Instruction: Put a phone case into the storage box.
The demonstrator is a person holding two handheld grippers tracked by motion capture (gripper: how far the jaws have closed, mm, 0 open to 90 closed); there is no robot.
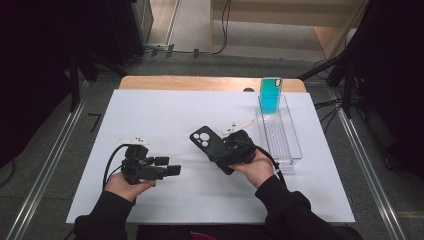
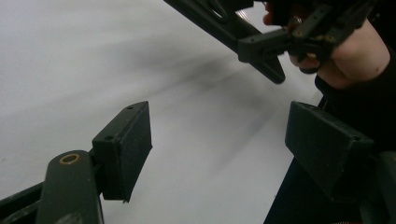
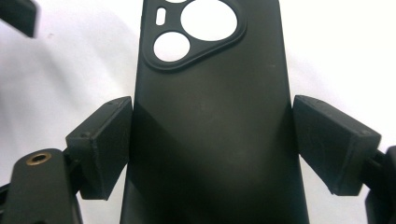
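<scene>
A black phone case (image 1: 207,142) with round camera cut-outs is held up off the white mat, its back facing the camera. My right gripper (image 1: 224,157) is shut on its lower part. In the right gripper view both pads press the case (image 3: 210,116) on its two long edges, around the right gripper (image 3: 212,144). My left gripper (image 1: 169,166) lies low at the front left, pointing right, jaws open with nothing between them. The left gripper view has the open left gripper (image 2: 219,144) over bare mat, with the case (image 2: 219,18) and the right hand (image 2: 355,51) beyond.
A clear plastic tray (image 1: 287,150) lies at the right of the white mat (image 1: 165,115). A teal phone case (image 1: 270,95) stands upright at its far end. The mat covers a wooden table (image 1: 200,82), with dark stands and cables around it.
</scene>
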